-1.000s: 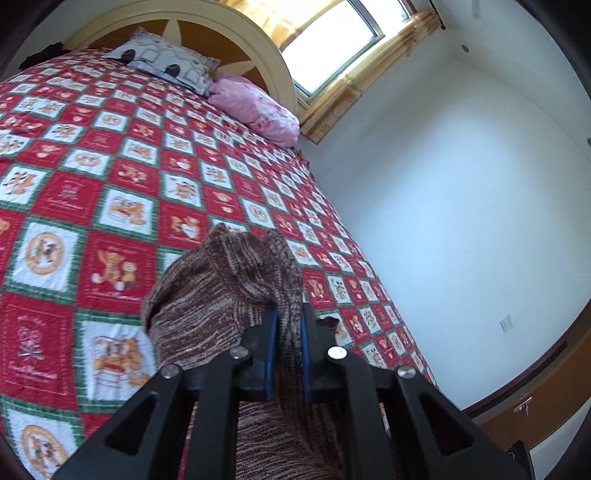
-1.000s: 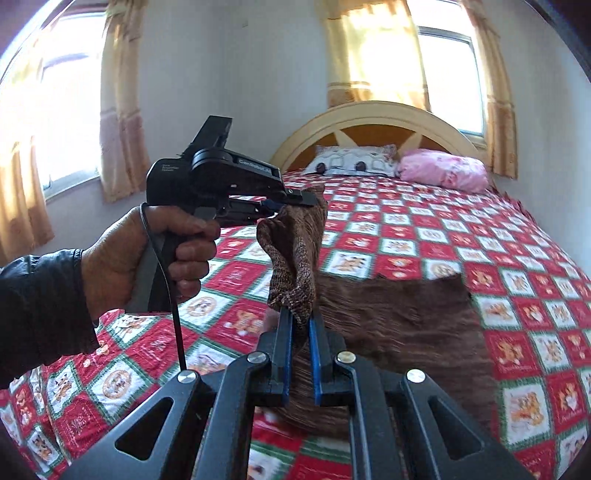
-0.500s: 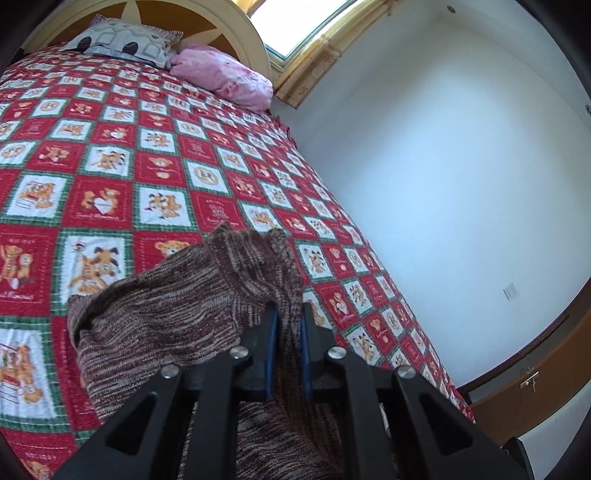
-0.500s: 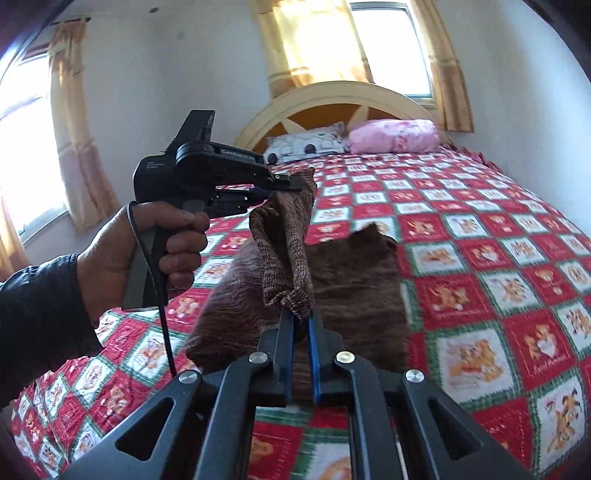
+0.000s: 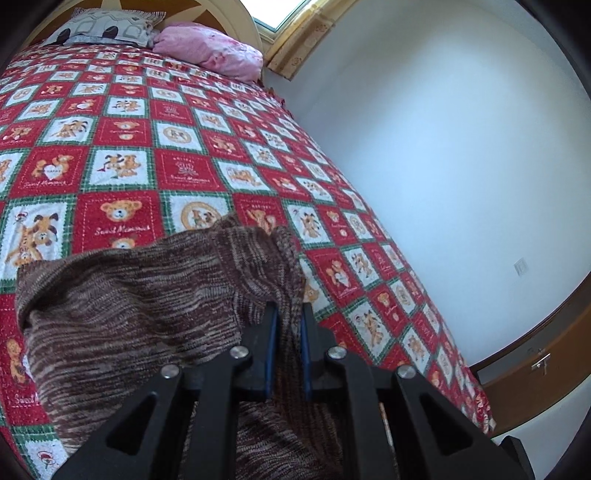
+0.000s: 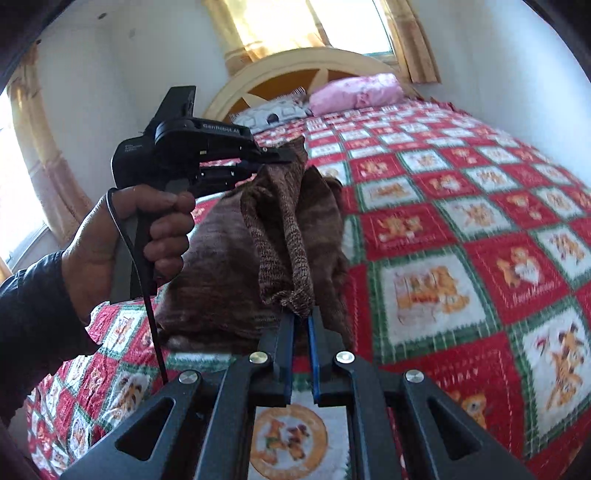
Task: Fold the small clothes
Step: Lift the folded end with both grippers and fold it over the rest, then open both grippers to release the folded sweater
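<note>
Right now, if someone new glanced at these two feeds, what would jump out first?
The brown knit, bunched and held up between both claws: the left claw pinches its far top edge, the right claw its near hem. Under it spreads the red teddy-bear quilt, filling the bed. At the head lie a pink pillow and a grey one against the arched headboard.

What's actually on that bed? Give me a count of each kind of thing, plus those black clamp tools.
Brown knitted garment: 1
Pink pillow: 1
Grey patterned pillow: 1
Red patchwork bedspread: 1
Handheld grippers: 2, the left gripper and the right gripper, each shut on the garment
Total: 6
</note>
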Demonstrator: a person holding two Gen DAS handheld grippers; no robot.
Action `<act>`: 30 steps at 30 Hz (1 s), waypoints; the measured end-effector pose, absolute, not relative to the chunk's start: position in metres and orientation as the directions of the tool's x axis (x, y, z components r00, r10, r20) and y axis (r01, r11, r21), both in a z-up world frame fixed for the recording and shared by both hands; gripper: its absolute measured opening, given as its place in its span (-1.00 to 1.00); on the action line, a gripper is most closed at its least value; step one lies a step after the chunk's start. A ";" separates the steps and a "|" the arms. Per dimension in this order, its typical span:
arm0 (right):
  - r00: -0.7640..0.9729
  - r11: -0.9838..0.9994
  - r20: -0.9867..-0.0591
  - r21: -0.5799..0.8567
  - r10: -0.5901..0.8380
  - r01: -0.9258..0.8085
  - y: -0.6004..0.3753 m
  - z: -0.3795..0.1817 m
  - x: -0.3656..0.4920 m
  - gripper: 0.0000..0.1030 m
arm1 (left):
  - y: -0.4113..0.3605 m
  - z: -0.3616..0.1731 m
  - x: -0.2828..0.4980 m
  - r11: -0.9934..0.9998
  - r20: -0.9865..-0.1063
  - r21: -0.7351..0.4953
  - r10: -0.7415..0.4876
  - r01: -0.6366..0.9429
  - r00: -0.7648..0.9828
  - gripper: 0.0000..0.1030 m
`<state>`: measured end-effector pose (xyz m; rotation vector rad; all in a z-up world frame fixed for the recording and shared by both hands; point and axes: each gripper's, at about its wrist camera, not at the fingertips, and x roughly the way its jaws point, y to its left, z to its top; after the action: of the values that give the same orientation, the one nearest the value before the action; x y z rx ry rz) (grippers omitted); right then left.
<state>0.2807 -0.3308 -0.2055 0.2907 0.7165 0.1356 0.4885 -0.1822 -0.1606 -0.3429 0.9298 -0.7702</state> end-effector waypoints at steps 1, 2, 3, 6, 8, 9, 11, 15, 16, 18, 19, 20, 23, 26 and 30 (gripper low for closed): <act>0.742 0.949 -0.632 0.314 0.221 -0.016 -0.333 -0.208 0.281 -0.92 | -0.185 -0.162 0.489 0.696 -0.596 -0.563 -0.716 0.446 0.364 -0.78; 0.735 0.947 -0.641 0.321 0.221 -0.005 -0.335 -0.212 0.282 -0.92 | -0.189 -0.164 0.488 0.704 -0.604 -0.550 -0.707 0.450 0.367 -0.76; 0.730 0.944 -0.646 0.329 0.223 0.003 -0.337 -0.214 0.282 -0.92 | -0.193 -0.167 0.488 0.716 -0.618 -0.530 -0.693 0.454 0.371 -0.75; 0.713 0.935 -0.660 0.354 0.239 0.015 -0.343 -0.220 0.285 -0.92 | -0.204 -0.171 0.486 0.741 -0.651 -0.481 -0.660 0.468 0.375 -0.61; 0.707 0.925 -0.659 0.379 0.258 0.016 -0.347 -0.223 0.285 -0.92 | -0.209 -0.166 0.479 0.765 -0.681 -0.426 -0.623 0.484 0.385 -0.19; 0.706 0.918 -0.655 0.397 0.269 0.018 -0.350 -0.224 0.285 -0.90 | -0.209 -0.162 0.475 0.765 -0.679 -0.410 -0.620 0.497 0.393 -0.09; 0.707 0.896 -0.644 0.444 0.292 0.034 -0.360 -0.228 0.284 -0.88 | -0.204 -0.149 0.459 0.786 -0.678 -0.328 -0.582 0.524 0.449 0.42; 0.719 0.907 -0.653 0.415 0.238 0.077 -0.368 -0.226 0.280 -0.21 | -0.175 -0.132 0.424 0.792 -0.634 -0.226 -0.561 0.567 0.532 0.64; 0.732 0.896 -0.632 0.438 0.254 0.067 -0.372 -0.223 0.278 -0.07 | -0.167 -0.133 0.417 0.801 -0.635 -0.205 -0.546 0.562 0.547 0.73; 0.759 0.899 -0.610 0.432 0.227 0.079 -0.374 -0.216 0.274 0.02 | -0.148 -0.143 0.399 0.827 -0.648 -0.161 -0.500 0.539 0.574 0.75; 0.773 0.906 -0.598 0.417 0.212 0.073 -0.372 -0.211 0.272 0.02 | -0.142 -0.150 0.393 0.839 -0.663 -0.139 -0.473 0.526 0.581 0.75; 0.789 0.912 -0.576 0.408 0.213 0.051 -0.369 -0.204 0.271 0.02 | -0.135 -0.160 0.386 0.850 -0.679 -0.121 -0.448 0.513 0.582 0.75; 0.795 0.921 -0.552 0.388 0.252 -0.022 -0.356 -0.188 0.279 0.02 | -0.120 -0.195 0.372 0.867 -0.741 -0.098 -0.392 0.489 0.545 0.75; 0.785 0.934 -0.554 0.347 0.278 -0.086 -0.335 -0.175 0.298 -0.23 | -0.111 -0.209 0.371 0.870 -0.765 -0.155 -0.405 0.467 0.501 0.75; 0.733 0.912 -0.573 0.379 0.367 -0.160 -0.322 -0.171 0.338 -0.30 | -0.111 -0.212 0.375 0.876 -0.775 -0.149 -0.392 0.459 0.496 0.82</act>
<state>0.3376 -0.3215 -0.1709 0.3161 0.6912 0.2948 0.3753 -0.1107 -0.2117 0.0798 0.9166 -0.5157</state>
